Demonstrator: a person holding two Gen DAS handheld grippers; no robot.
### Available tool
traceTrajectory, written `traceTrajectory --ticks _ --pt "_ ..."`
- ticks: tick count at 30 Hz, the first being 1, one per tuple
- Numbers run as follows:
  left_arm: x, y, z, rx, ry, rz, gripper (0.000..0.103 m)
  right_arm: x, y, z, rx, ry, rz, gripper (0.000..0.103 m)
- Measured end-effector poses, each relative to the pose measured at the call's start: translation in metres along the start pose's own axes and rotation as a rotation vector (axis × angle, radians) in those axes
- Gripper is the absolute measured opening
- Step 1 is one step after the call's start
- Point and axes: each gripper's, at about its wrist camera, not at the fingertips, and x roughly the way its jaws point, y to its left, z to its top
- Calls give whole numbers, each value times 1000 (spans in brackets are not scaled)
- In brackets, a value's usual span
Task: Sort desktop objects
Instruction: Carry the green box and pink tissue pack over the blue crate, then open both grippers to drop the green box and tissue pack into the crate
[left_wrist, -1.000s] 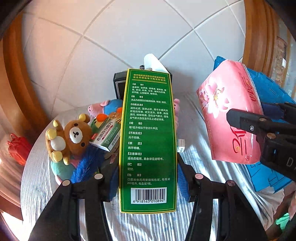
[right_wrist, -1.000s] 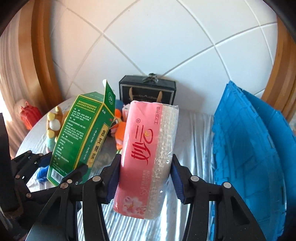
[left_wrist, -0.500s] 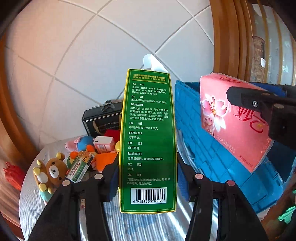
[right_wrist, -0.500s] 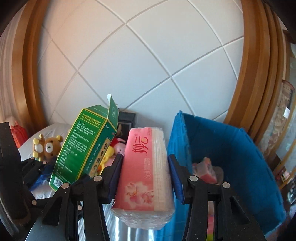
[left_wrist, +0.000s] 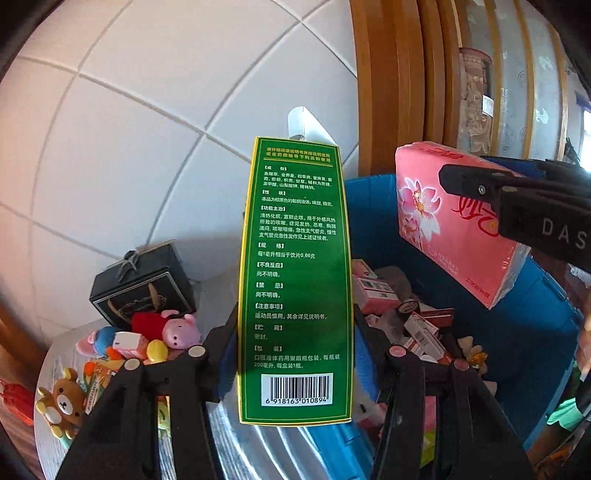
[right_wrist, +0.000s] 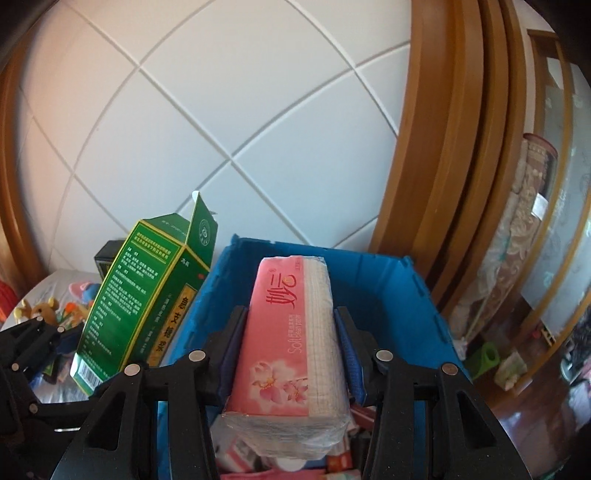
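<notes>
Green medicine box (left_wrist: 295, 280) is pinched lengthwise between the left gripper (left_wrist: 295, 350) pads, barcode end nearest the camera, top flap popped open at the far end. It hangs over the near left edge of the blue crate (left_wrist: 535, 332), partly above the silvery tabletop (left_wrist: 251, 443). The pink tissue pack (right_wrist: 291, 332) is squeezed in the right gripper (right_wrist: 291, 347), right over the crate's inside, with the blue walls behind and on both sides.

The crate already has a jumble in it: small red and white cartons (left_wrist: 373, 291), plus other bits too cluttered to tell apart. Left on the table are a black gift box (left_wrist: 142, 284) with a bow against the tiled wall, a pink pig plush (left_wrist: 179, 328), a bear plush (left_wrist: 62, 402) and some little packets between them. Both grippers are side by side, angled down toward the crate, the green box tilted in the right wrist view.
</notes>
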Motion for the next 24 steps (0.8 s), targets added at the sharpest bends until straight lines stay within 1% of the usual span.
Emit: traceTrajectory --ticks 3,6,8,11,14,16,17,20,24 --pt "30 -18 24 8 51 -26 52 28 -31 8 28 26 -30 46" --pt "62 -34 46 -2 99 -71 52 55 -59 14 65 41 -49 46" --pt "82 -40 55 -11 131 -99 52 75 -73 14 91 49 -62 46" --pt "111 -49 66 -19 171 -83 52 101 -89 8 124 65 -63 46" --pt "135 -58 70 -7 203 -48 52 125 -98 -1 128 95 -68 46" --pt "148 -60 71 -10 222 -41 52 135 -99 -5 122 117 -76 46" --pt "153 -63 72 -15 228 -43 52 139 -97 -6 106 118 -89 46" --pt "167 -68 71 -20 253 -42 52 146 -87 -9 34 108 -169 46" --pt "180 -71 65 -18 285 -29 53 146 -88 -11 40 95 -170 46"
